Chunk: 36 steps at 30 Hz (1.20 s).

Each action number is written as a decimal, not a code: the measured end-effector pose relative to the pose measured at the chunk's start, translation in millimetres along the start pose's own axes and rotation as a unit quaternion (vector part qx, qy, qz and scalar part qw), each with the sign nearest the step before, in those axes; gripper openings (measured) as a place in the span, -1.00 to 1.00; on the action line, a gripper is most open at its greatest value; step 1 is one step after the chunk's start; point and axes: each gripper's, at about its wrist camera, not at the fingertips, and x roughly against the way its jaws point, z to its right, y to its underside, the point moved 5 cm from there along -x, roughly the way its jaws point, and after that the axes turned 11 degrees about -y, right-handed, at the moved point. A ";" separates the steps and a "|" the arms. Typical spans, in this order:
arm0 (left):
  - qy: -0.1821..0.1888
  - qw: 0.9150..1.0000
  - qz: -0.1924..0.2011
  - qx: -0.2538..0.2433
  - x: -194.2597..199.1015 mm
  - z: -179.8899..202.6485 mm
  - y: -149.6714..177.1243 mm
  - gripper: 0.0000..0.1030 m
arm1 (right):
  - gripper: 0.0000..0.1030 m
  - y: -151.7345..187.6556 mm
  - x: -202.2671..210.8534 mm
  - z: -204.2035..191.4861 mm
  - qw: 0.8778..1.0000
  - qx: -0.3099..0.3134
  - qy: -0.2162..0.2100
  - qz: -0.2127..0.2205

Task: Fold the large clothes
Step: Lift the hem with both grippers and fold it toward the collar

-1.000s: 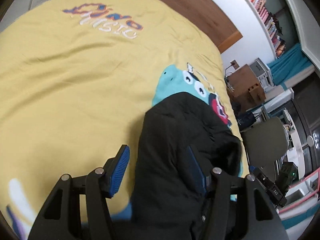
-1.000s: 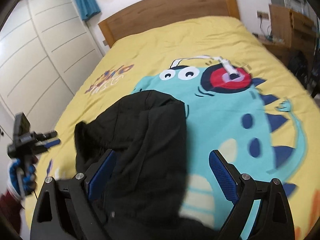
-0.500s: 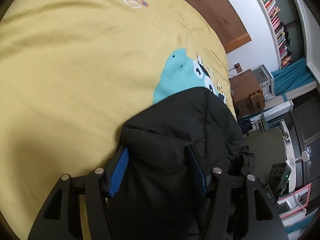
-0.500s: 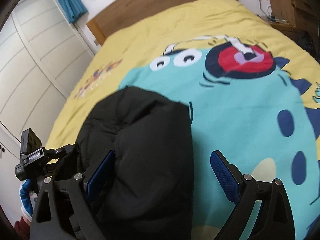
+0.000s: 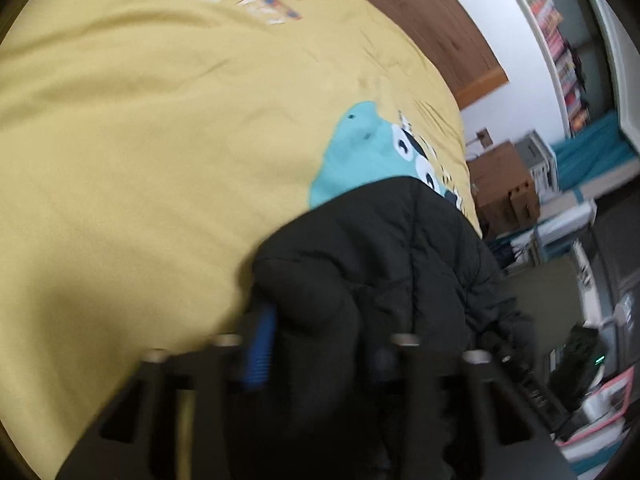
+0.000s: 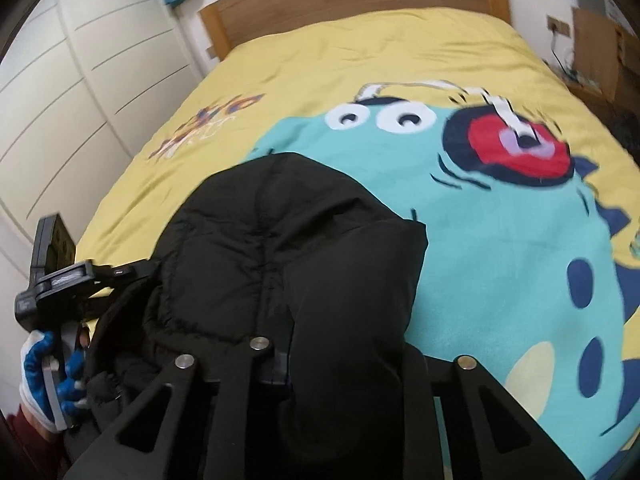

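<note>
A black padded jacket [image 6: 288,248] lies bunched on the yellow dinosaur bedspread [image 6: 500,240] at the bed's near edge. It also shows in the left wrist view [image 5: 384,264]. My left gripper [image 5: 320,352] is shut on a thick fold at the jacket's left edge; one blue pad [image 5: 260,352] shows, the other is buried in fabric. My right gripper [image 6: 348,360] is shut on a bulging fold at the jacket's right side, and the fabric hides most of both pads. The left gripper and its gloved hand show in the right wrist view [image 6: 60,292].
A wooden headboard [image 6: 360,4] stands at the far end of the bed. White wardrobe doors [image 6: 72,80] line the left side. A wooden cabinet [image 5: 504,184], shelves of books [image 5: 560,40] and cluttered furniture [image 5: 580,360] stand to the right of the bed.
Both grippers were open over the jacket. They have moved down and forward and closed on its left and right edges.
</note>
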 end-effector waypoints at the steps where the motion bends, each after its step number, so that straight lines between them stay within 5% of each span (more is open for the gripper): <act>1: -0.004 1.000 0.006 -0.011 6.1 4.4 2.0 -0.66 | -0.64 -0.9 5.7 -6.5 1.000 0.012 0.002 -0.003; 10: -0.020 0.996 0.043 -0.069 102.5 44.5 38.5 -0.76 | -0.67 10.4 87.0 -72.2 0.996 0.087 -0.013 0.002; 21: -0.015 0.995 0.079 -0.062 243.4 8.7 150.5 -0.82 | -0.67 107.9 195.2 -131.9 0.990 0.134 -0.038 0.019; 30: -0.053 0.998 0.017 -0.043 223.4 -42.6 250.8 -0.82 | -0.59 202.3 181.2 -111.0 0.997 0.069 -0.026 -0.010; 36: -0.065 0.997 -0.001 -0.035 223.0 -57.6 268.4 -0.81 | -0.43 221.0 170.8 -103.3 0.998 0.057 -0.012 -0.026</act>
